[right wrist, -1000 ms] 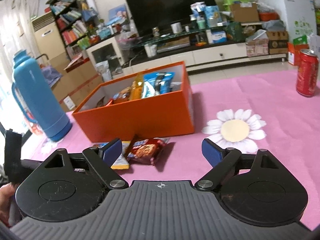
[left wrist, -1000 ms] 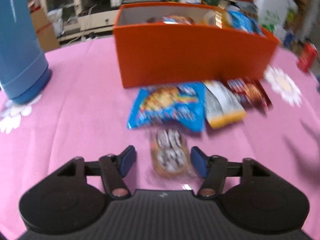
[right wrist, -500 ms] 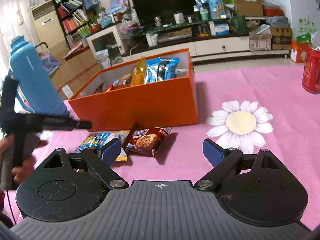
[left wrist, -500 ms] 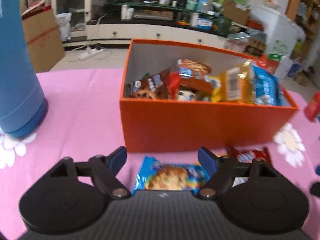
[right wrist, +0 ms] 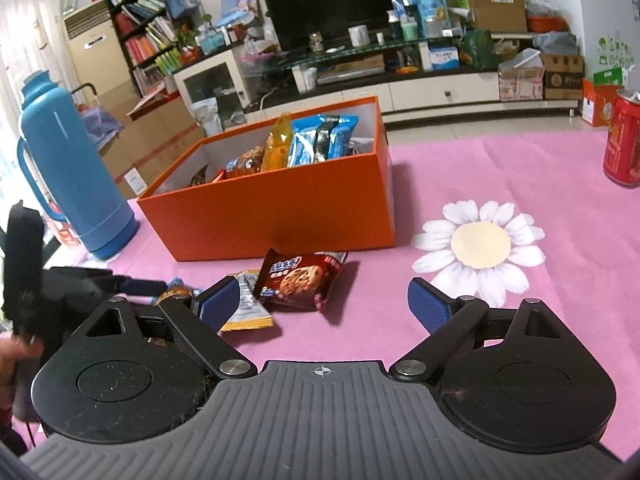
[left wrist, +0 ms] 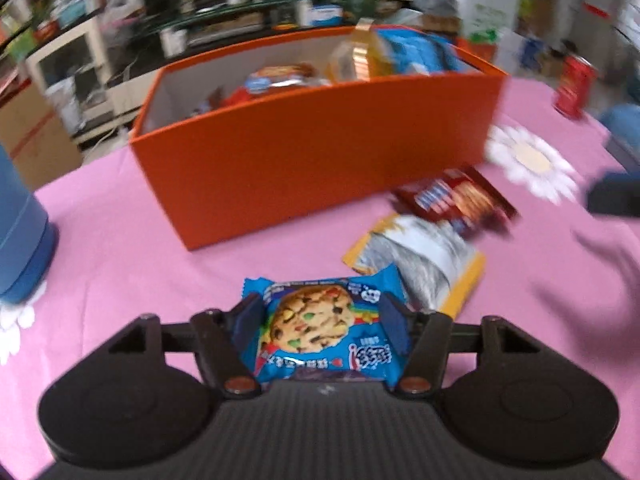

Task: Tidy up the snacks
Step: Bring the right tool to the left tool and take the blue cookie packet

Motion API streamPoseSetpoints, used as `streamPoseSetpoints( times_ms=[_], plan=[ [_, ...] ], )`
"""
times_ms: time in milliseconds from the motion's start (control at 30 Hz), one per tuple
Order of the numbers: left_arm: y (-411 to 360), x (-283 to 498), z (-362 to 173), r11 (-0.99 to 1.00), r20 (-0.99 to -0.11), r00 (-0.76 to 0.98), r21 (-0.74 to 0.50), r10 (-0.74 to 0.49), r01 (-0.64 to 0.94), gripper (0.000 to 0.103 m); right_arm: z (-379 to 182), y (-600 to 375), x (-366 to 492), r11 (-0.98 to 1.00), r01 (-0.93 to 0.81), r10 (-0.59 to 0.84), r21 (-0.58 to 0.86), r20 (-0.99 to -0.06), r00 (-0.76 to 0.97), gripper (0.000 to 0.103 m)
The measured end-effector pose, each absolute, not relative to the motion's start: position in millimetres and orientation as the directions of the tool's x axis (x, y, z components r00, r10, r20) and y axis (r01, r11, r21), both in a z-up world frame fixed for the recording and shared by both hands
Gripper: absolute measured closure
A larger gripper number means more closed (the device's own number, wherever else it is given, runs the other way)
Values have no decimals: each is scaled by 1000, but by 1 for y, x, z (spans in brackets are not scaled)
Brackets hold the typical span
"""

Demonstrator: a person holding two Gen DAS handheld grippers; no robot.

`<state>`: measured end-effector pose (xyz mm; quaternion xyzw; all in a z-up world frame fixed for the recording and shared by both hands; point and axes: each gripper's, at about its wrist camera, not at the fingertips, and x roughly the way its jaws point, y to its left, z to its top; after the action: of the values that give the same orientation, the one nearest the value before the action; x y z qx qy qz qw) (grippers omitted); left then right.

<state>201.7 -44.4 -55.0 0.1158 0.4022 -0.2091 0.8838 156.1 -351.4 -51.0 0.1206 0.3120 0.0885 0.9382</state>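
An orange box (left wrist: 320,160) holding several snack packets stands on the pink tablecloth; it also shows in the right wrist view (right wrist: 280,216). My left gripper (left wrist: 322,322) is open, its pads on either side of a blue cookie packet (left wrist: 320,328) that lies on the table. A yellow-and-silver packet (left wrist: 424,260) and a red cookie packet (left wrist: 456,200) lie to its right. My right gripper (right wrist: 324,304) is open and empty, just in front of the red cookie packet (right wrist: 300,280) and the yellow packet (right wrist: 248,312).
A blue thermos (right wrist: 72,176) stands left of the box. A red soda can (right wrist: 624,144) stands at the far right. White daisy prints (right wrist: 480,248) mark the cloth. A TV stand and shelves fill the background.
My left gripper went from over a clear-wrapped cookie up toward the box, then came down around the blue cookie packet. My right gripper barely moved.
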Motion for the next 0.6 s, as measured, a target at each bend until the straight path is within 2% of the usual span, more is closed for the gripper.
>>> streamPoseSetpoints(
  times_ms=[100, 200, 300, 400, 500, 600],
  plan=[
    [-48, 176, -53, 827, -771, 534, 17, -347, 562, 42, -51, -351, 156, 954, -99, 250, 284, -568, 784, 22],
    [-45, 153, -49, 796, -772, 525, 43, -358, 604, 40, -51, -349, 155, 957, -103, 247, 273, -570, 784, 22],
    [-20, 139, -35, 834, -729, 564, -17, -388, 551, 39, -51, -349, 154, 955, -107, 253, 276, -572, 780, 22],
    [12, 128, -20, 895, -697, 621, -69, -359, 441, 36, -50, -347, 152, 956, -120, 257, 268, -566, 783, 22],
    [34, 118, -24, 921, -716, 615, -103, -330, 375, 36, -49, -341, 150, 948, -148, 289, 282, -562, 775, 22],
    [44, 104, -36, 918, -746, 570, -140, -344, 372, 35, -47, -325, 147, 905, -249, 407, 344, -537, 739, 22]
  ],
)
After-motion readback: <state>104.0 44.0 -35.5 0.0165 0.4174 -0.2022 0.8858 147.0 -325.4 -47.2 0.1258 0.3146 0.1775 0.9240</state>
